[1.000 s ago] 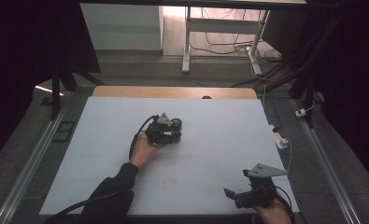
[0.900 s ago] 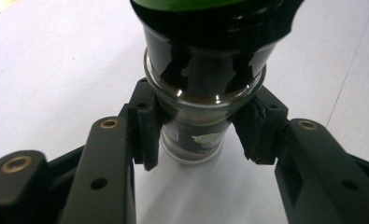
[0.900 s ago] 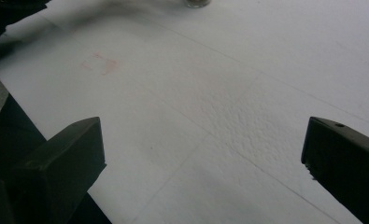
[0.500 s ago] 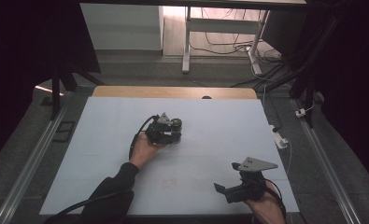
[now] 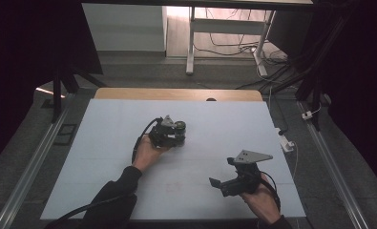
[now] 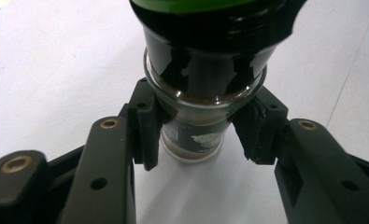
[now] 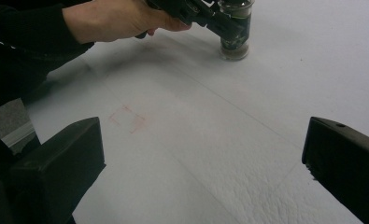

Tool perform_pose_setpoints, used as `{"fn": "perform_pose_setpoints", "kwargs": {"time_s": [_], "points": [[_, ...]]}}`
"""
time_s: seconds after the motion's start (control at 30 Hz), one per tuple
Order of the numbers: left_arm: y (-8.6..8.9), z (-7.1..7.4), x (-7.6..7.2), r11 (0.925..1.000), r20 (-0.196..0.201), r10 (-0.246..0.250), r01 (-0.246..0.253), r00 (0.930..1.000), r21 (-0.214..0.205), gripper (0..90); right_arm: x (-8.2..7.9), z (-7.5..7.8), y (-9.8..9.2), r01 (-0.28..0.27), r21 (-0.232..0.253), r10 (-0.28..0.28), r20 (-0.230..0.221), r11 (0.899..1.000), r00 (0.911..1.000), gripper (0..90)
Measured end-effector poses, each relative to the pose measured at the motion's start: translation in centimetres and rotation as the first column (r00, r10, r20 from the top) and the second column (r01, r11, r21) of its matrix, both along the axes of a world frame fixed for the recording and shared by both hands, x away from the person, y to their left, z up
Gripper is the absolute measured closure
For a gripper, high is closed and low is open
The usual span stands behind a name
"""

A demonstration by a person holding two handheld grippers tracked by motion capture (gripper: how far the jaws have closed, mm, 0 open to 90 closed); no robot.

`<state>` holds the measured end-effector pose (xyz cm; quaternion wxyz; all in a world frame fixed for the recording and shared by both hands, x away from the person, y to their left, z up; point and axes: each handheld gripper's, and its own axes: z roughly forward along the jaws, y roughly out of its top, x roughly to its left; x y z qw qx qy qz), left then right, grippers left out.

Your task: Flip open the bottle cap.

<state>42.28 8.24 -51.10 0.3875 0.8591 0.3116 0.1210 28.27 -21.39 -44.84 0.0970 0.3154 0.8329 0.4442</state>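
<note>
The left gripper (image 5: 176, 136) pinches the upright jar (image 6: 205, 98) at frame centre. The right gripper (image 5: 224, 183), jaws spread and empty, sits lower right, with the jar up-left of it.

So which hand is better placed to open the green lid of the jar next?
Probably the right: the left gripper is shut on the glass jar, steadying it on the table, while the right gripper is open and empty.

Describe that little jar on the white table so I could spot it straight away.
Start at the white table and look near its middle, where the person's left hand holds the left gripper. Between its black jaws stands a small glass jar with brown contents. Its green lid sets it apart; everything around it is black or white.
</note>
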Motion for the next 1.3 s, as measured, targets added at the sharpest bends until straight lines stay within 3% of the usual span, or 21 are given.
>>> {"fn": "perform_pose_setpoints", "kwargs": {"time_s": [0.33,1.3], "points": [[0.0,0.1,0.0,1.0,-0.004,0.002,-0.002,1.0,0.007,53.5,2.4,0.0,2.3,0.009,-0.046,-0.008,0.016,0.999,0.9998,0.0],[-0.1,0.1,0.0,0.9999,-0.01,0.009,-0.009,0.9999,0.012,53.5,8.8,-0.5,8.0,-0.003,-0.093,0.004,0.012,0.996,0.9999,0.0]]}}
